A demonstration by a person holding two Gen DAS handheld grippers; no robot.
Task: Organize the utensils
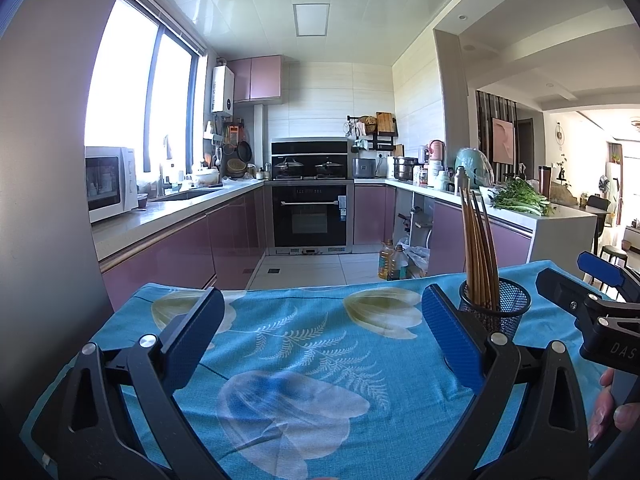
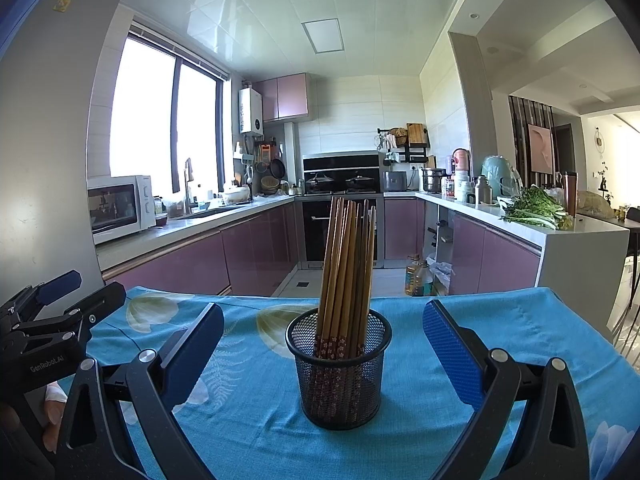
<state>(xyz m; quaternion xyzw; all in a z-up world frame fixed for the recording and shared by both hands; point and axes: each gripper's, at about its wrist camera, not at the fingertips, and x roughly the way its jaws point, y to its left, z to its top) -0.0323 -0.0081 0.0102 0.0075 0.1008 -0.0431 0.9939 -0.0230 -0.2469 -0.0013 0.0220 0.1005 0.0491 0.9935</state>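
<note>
Chopsticks (image 2: 347, 276) bundled upright, leaning slightly, in mesh cup (image 2: 339, 376) on blue cloth (image 2: 248, 408). Right gripper (image 2: 323, 344) spread wide, empty, squared on cup. Left gripper (image 1: 323, 328) likewise released, over bare cloth. Sorting looks finished, or not yet begun.

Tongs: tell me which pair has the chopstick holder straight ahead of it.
The right tongs: the black mesh cup of wooden chopsticks stands centred between their open blue pads. The left tongs face bare blue floral cloth, the cup off to their right.
</note>
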